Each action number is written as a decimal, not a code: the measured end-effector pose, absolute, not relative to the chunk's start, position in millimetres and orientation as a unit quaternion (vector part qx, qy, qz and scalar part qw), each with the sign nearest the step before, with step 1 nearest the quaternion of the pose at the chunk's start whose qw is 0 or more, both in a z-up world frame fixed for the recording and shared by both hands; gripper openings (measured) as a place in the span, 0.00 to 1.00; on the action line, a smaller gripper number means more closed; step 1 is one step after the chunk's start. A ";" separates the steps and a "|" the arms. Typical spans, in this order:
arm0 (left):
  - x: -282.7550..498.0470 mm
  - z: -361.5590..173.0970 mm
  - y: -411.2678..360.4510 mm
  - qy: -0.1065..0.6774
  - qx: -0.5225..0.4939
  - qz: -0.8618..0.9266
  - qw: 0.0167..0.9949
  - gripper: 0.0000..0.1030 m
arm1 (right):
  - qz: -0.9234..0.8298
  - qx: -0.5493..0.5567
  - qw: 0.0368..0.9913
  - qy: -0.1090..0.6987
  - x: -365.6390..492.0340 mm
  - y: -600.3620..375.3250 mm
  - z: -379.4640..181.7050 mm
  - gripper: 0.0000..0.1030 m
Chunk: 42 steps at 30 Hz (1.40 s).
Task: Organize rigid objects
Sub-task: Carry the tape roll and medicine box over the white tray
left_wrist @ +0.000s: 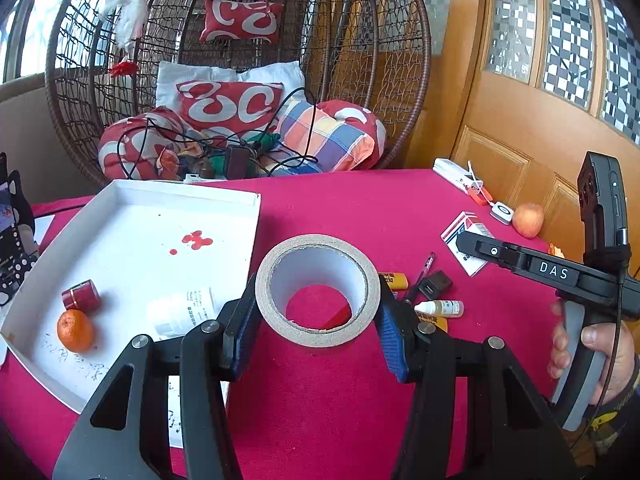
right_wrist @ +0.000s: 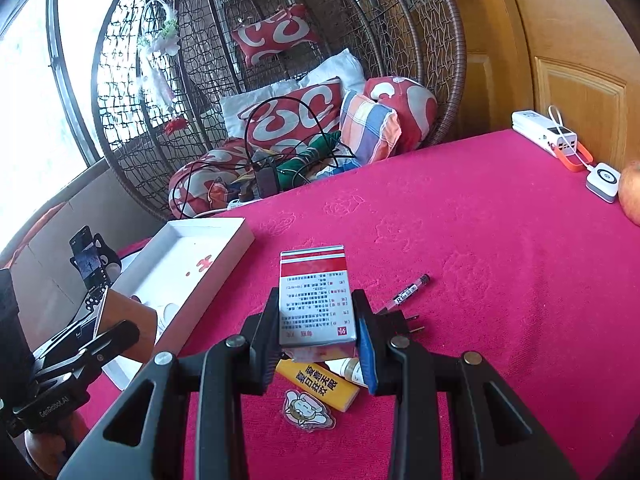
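My left gripper (left_wrist: 318,316) is shut on a roll of beige tape (left_wrist: 318,290) and holds it above the red tablecloth, just right of the white tray (left_wrist: 132,216). The tray holds an orange (left_wrist: 75,330), a small red cylinder (left_wrist: 81,294) and a white bottle (left_wrist: 182,310). My right gripper (right_wrist: 318,330) is shut on a red and white medicine box (right_wrist: 316,298), held above a yellow lighter (right_wrist: 318,384) and a small dropper bottle (right_wrist: 348,368). The box also shows in the left wrist view (left_wrist: 466,246).
On the cloth lie a pen (right_wrist: 410,286), a black plug adapter (right_wrist: 400,320) and a cartoon sticker (right_wrist: 306,408). A power bank (right_wrist: 544,132), a white charger puck (right_wrist: 604,180) and an apple (left_wrist: 528,220) sit at the far right. A wicker chair (left_wrist: 240,72) stands behind the table.
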<state>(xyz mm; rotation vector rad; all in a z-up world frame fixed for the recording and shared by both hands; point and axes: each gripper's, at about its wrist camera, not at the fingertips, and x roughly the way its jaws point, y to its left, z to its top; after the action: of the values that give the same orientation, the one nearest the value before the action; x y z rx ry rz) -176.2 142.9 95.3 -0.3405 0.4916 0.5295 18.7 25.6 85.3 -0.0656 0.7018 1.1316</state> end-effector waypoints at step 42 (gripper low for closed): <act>-265.2 92.1 319.0 0.241 -0.242 0.445 0.828 0.51 | 0.643 -0.145 0.675 0.331 -84.0 191.6 104.4 0.32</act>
<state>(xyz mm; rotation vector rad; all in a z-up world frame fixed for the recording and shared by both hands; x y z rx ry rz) -265.2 319.0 92.1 -0.5133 0.5125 0.9444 -84.0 191.6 104.4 -0.3255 0.7444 1.4464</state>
